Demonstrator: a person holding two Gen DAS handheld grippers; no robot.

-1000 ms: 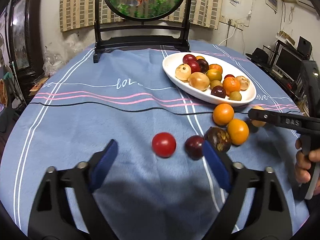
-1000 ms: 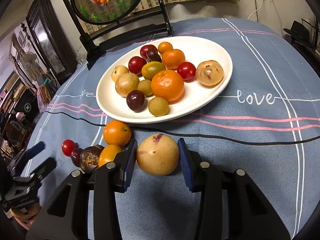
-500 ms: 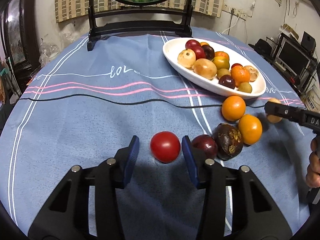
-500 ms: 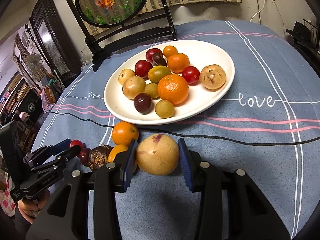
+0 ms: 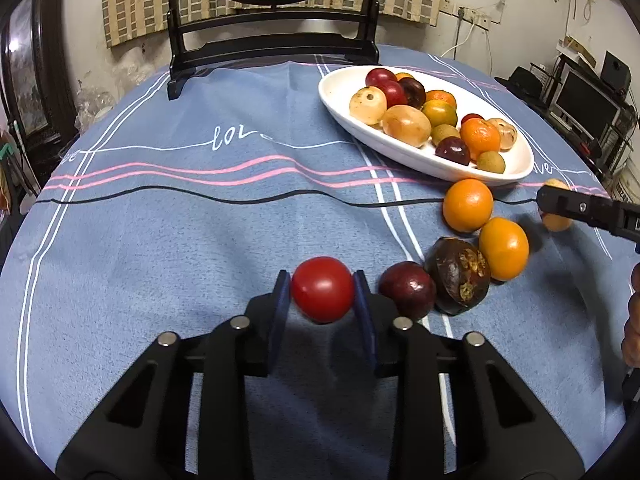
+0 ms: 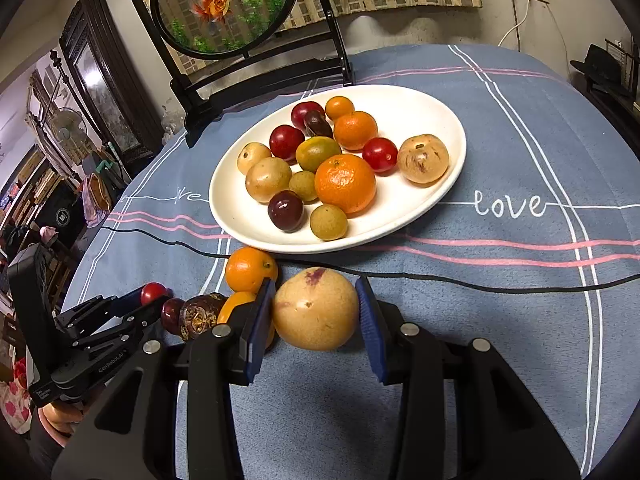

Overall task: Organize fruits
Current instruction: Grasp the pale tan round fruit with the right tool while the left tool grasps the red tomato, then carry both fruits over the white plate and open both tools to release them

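My left gripper (image 5: 322, 290) is shut on a red tomato (image 5: 322, 289) and holds it just above the blue tablecloth. Beside it lie a dark plum (image 5: 407, 290), a brown passion fruit (image 5: 458, 281) and two oranges (image 5: 467, 205). My right gripper (image 6: 316, 308) is shut on a tan round fruit (image 6: 316, 308), near the front rim of the white oval plate (image 6: 432, 112), which holds several fruits. The left gripper also shows in the right wrist view (image 6: 136, 300), and the right gripper in the left wrist view (image 5: 560, 206).
A black stand with a round goldfish picture (image 6: 224, 4) stands at the table's far edge behind the plate. A person's hand (image 5: 632, 320) holds the right gripper at the right edge. Furniture surrounds the round table.
My left gripper moved forward around the red tomato and closed on it. My right gripper kept hold of the tan fruit and rose slightly.
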